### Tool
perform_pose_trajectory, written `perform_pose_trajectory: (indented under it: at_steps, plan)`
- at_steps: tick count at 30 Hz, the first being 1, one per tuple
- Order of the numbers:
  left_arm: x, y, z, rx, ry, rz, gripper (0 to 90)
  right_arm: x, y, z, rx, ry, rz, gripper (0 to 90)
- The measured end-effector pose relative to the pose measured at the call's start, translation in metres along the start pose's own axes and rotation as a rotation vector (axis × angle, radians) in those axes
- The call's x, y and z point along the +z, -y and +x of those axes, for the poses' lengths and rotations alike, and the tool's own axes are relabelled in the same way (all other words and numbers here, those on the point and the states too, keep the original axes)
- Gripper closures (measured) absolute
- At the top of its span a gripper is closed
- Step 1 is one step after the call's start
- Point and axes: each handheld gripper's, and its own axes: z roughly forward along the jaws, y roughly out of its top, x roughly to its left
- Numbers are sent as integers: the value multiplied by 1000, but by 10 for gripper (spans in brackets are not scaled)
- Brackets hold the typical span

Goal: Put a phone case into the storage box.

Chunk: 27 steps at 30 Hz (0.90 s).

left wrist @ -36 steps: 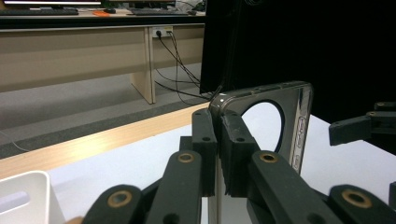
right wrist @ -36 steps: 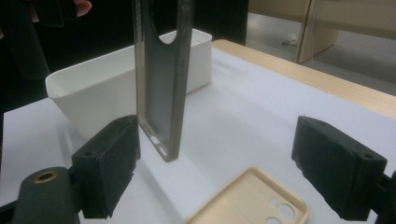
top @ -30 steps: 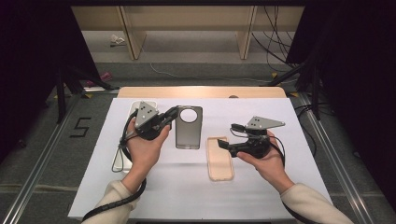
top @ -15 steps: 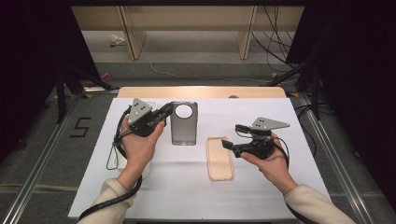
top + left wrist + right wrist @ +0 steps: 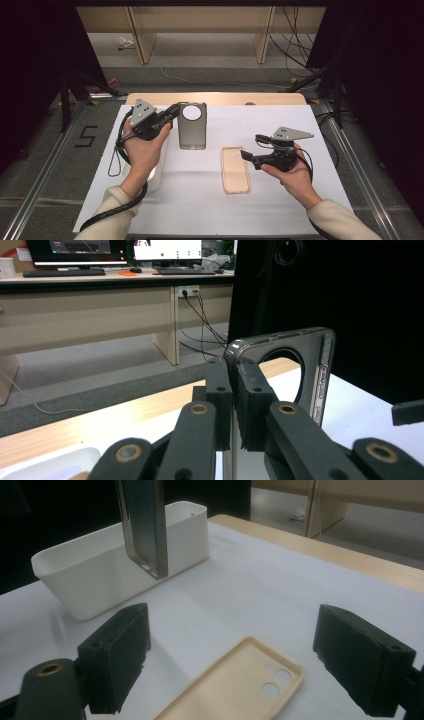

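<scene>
We are looking at a smoky, translucent grey phone case (image 5: 192, 131) with a darker rim, and it is showing a round white patch where the sheet behind comes through its cutout. The second phone case (image 5: 235, 170) is glowing a pale cream-beige — plain, no pattern. The bin (image 5: 120, 555) is showing plain white, as is the sheet (image 5: 280, 125) covering the light wooden table (image 5: 225, 98). The left gripper (image 5: 170, 112) and right gripper (image 5: 246, 155) are showing matt black, with brass-coloured pivots and grey top plates — the sleeves are showing cream.
</scene>
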Motion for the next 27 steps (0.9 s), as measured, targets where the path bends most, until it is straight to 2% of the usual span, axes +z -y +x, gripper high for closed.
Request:
perform_pose_trajectory:
  at_steps: [16,27]
  plan:
    - [-4,-15,17,5,-31,-21,851,-8,5,-5,16,16,0,162]
    - [-7,-17,27,-3,-52,-24,851,-12,6,-7,20,22,0,162]
